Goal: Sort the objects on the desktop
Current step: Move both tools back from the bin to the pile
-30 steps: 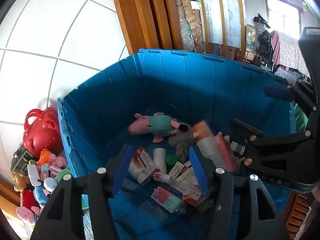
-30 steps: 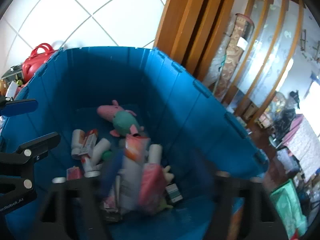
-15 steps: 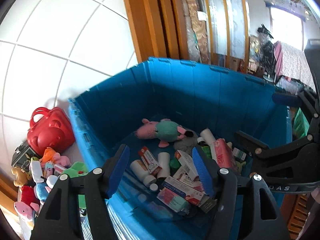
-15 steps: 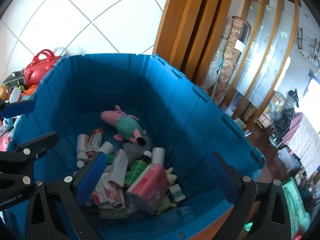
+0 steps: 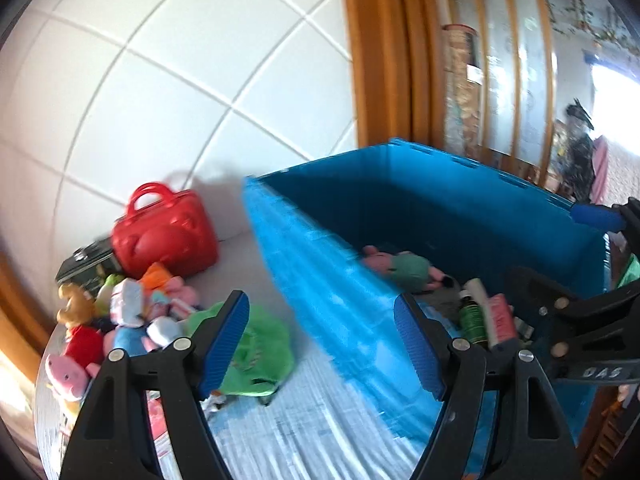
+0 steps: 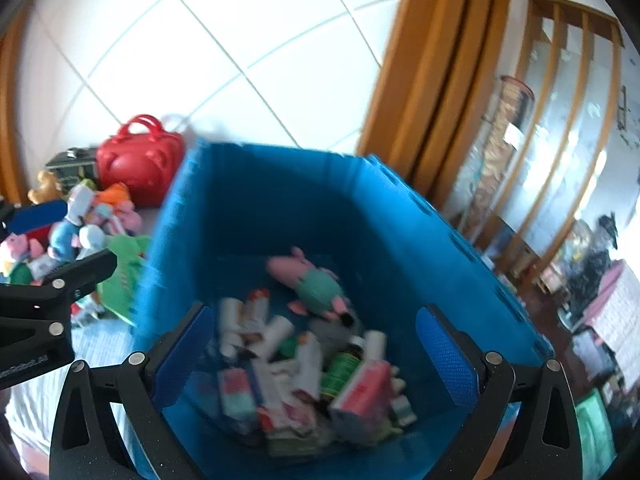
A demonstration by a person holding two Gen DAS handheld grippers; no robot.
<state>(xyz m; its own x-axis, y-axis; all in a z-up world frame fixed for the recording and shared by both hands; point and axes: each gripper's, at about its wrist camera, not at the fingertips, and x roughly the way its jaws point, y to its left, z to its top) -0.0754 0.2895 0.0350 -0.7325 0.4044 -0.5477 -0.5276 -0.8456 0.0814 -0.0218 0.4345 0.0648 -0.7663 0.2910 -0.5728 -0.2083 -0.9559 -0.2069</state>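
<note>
A blue plastic crate holds a pink-and-green plush pig, a green bottle, a pink pack and several boxes and tubes. My left gripper is open and empty, above the crate's left wall and the table. My right gripper is open and empty, above the crate's inside. A pile of small plush toys lies left of the crate, with a green plush closest to it.
A red toy handbag stands behind the pile against the white tiled wall, with a dark box beside it. The table has a pale striped cloth. Wooden door frames rise behind the crate.
Both grippers have swung left and pulled back from the crate. The left view now looks over the crate's left wall to the toy pile. The dropped bottle and pack lie still in the crate.
</note>
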